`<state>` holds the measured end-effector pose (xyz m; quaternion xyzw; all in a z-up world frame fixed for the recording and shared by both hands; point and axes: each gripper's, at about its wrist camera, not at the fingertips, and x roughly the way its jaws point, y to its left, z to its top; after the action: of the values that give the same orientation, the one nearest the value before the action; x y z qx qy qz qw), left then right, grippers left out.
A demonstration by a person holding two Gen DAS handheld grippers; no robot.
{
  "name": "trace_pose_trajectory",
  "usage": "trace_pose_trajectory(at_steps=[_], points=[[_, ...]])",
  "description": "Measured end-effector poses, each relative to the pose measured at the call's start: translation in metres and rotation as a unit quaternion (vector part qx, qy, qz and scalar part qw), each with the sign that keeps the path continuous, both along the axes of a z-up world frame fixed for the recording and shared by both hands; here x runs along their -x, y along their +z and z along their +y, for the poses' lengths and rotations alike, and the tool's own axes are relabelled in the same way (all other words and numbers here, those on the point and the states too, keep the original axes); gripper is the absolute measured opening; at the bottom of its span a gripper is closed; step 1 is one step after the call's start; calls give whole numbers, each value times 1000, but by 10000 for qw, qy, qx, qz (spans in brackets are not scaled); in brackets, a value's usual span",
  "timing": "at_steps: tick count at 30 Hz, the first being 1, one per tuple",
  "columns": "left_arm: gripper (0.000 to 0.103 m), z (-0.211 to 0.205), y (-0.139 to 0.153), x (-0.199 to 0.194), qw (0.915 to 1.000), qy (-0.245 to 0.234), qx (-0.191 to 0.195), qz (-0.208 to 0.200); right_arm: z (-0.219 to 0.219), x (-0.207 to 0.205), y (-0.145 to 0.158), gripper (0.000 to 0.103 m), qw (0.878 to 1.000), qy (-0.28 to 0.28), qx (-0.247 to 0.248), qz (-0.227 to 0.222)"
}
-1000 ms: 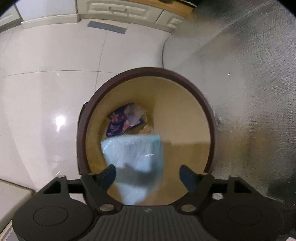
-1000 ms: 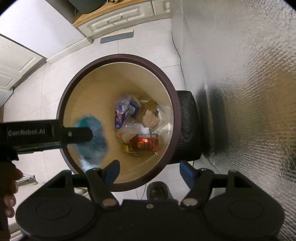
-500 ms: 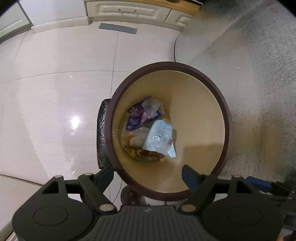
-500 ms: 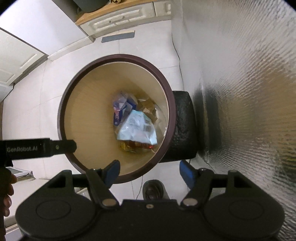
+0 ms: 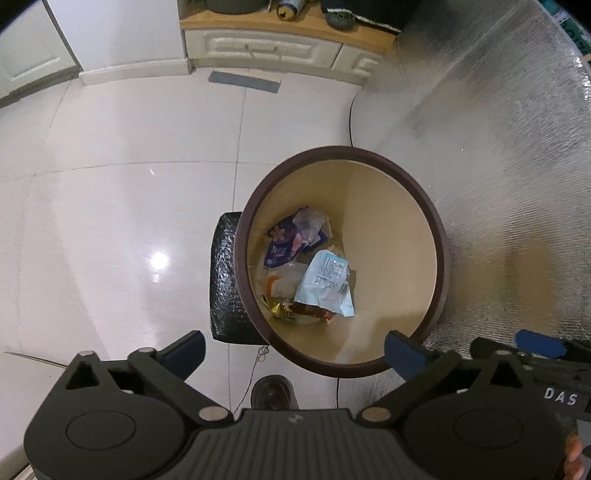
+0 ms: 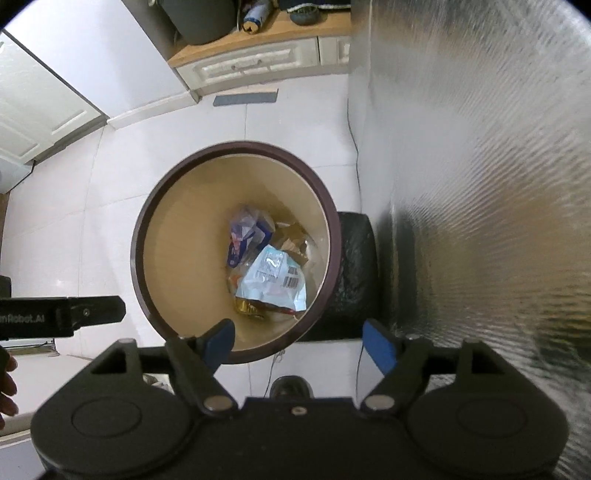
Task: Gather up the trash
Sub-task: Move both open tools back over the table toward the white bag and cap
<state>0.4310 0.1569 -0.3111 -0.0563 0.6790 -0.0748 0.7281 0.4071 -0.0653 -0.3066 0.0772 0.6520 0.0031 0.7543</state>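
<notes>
Pale-blue wrapper (image 5: 325, 282) lying atop other trash inside brown-rimmed bin (image 5: 436, 229), on white floor tiles (image 5: 110, 221). Left gripper (image 5: 293, 349) and right gripper (image 6: 298, 341) both above, just widened, holding nothing.

The light blue packet (image 5: 325, 284) covers most of the trash under it in the bin (image 5: 436, 236): only edges of a red wrapper (image 5: 314, 314) and a gold piece (image 5: 277, 306) show. Its print is too small to read. The bin's rim hides much of the black block (image 5: 225, 280) beside it. In the right wrist view the left hand-held gripper (image 6: 92, 310) is cut off by the left edge, as is a hand (image 6: 5, 387). The cupboard-top items (image 6: 255, 14) are cropped and unclear.
</notes>
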Motion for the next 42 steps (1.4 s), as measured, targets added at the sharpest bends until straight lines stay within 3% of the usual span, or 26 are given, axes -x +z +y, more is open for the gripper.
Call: trace_pose_trajectory(at_steps=[11,28,42], points=[[103,4,49,24,9983,-102,-58,-570,-4,16,54,102,9980,-36,211,-591],[103,8,126,70,9913,-47,48,-1316,0,57,126,103,9908,25,423,-1285],[103,-18,195,118,9764,52,245,-2144,-32,117,202,103,9754,-208,418,-2155]])
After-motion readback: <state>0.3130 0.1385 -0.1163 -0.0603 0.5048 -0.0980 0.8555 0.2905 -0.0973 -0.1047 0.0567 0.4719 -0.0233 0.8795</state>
